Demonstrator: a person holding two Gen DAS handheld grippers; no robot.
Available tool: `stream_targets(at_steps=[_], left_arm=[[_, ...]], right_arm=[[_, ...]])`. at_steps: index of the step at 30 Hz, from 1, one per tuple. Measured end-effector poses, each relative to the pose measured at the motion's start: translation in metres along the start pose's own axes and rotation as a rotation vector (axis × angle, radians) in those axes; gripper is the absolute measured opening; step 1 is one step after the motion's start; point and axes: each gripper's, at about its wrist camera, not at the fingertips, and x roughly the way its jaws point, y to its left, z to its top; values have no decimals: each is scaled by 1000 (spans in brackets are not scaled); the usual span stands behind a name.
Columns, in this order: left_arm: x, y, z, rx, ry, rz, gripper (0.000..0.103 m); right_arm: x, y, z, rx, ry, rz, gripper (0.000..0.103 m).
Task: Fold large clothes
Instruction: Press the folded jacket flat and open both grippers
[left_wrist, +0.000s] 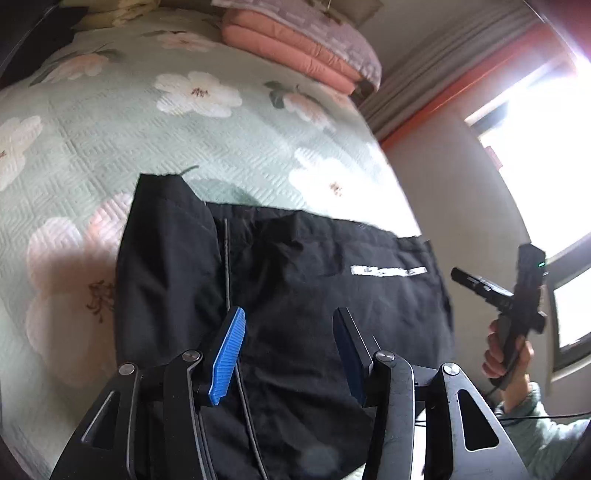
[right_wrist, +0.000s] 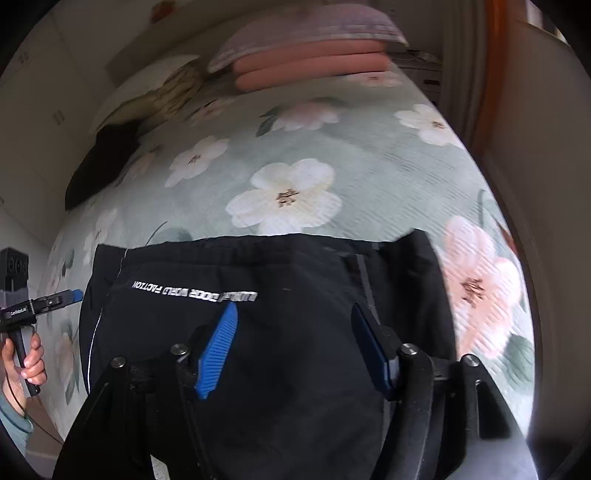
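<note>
On the bed's quilted pale-green floral bedspread (left_wrist: 229, 147), near edge: one large black garment of thin woven fabric (left_wrist: 295, 280), spread flat, upper hem running straight across the coverlet. White printed lettering (right_wrist: 194, 291) crosses the cloth in a single line (reads reversed in the right wrist view). A thin pale piping line (right_wrist: 91, 347) runs down one side of the garment; a flap of the same black cloth (left_wrist: 166, 251) lies folded over the side farthest from the window.

Left gripper (left_wrist: 290, 354): black linkage, blue ribbed pads (left_wrist: 227, 356), jaws standing well apart above the black fabric, nothing between them. Contact with the cloth cannot be told.

Right gripper (right_wrist: 295, 350): same build, blue pads (right_wrist: 218, 350) likewise spread wide over the garment, gripping nothing. In the left wrist view it shows from outside, raised beside the bed's edge, its handle in the person's right hand (left_wrist: 504, 354).

Left hand (right_wrist: 27, 360): wrapped round the left gripper's handle, light teal sleeve cuff (right_wrist: 14, 417) below.

Far end of bed: stack of folded salmon-pink quilts (left_wrist: 291, 48) with a mauve patterned pillow (left_wrist: 325, 29) on top. A dark cloth heap (right_wrist: 99, 162) lies at the bed's far corner.

Beside the bed: bright window (left_wrist: 546, 158), grey curtain (left_wrist: 443, 62) with orange trim.
</note>
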Motion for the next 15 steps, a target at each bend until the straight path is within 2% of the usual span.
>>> stream_targets(at_steps=[2, 4, 6, 8, 11, 13, 15], left_arm=[[37, 9, -1, 2, 61, 100, 51], [37, 25, -14, 4, 14, 112, 52], [42, 41, -11, -65, 7, 76, 52], [46, 46, -5, -101, 9, 53, 52], [39, 42, -5, -56, 30, 80, 52], [25, 38, -8, -45, 41, 107, 52], [1, 25, -12, -31, 24, 100, 48]], right_arm=[[49, 10, -6, -25, 76, -52, 59], [102, 0, -16, 20, 172, -82, 62], [121, -19, -22, 121, 180, -43, 69], [124, -24, -21, 160, 168, -41, 72], [118, -20, -20, 170, 173, -80, 74], [98, -18, -20, 199, 156, -89, 74], [60, -14, -24, 225, 112, -61, 73]])
